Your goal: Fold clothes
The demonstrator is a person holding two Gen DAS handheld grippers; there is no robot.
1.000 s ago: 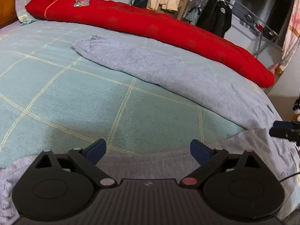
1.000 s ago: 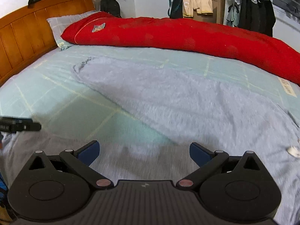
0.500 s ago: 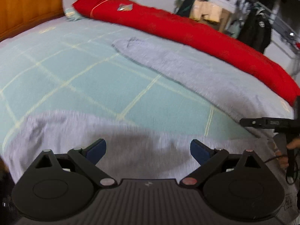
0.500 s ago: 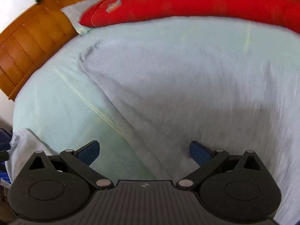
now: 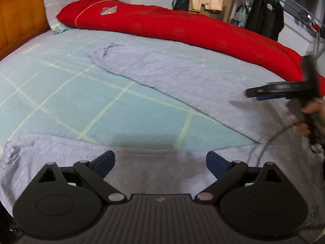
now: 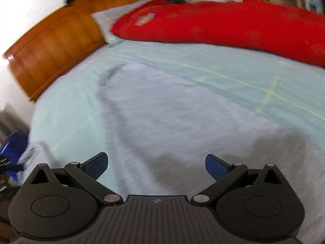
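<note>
Grey trousers (image 5: 182, 77) lie spread on the pale green bed sheet (image 5: 81, 101), one leg running far up the bed and the other along the near edge. My left gripper (image 5: 160, 163) is open and empty above the near leg. My right gripper (image 6: 156, 165) is open and empty above the other leg (image 6: 172, 122). The right gripper also shows in the left wrist view (image 5: 264, 93), held in a hand over the right side of the trousers. That view is blurred.
A long red quilt (image 5: 182, 28) lies across the far side of the bed, with a grey pillow (image 5: 59, 2) and a wooden headboard (image 6: 54, 46) at the left. A clothes rack with dark jackets (image 5: 264, 14) stands behind. A blue object (image 6: 14, 144) sits beside the bed.
Both grippers have moved and turned over the bed. The right gripper has lifted and come further in over the trousers in the left wrist view. Both jaws stay open.
</note>
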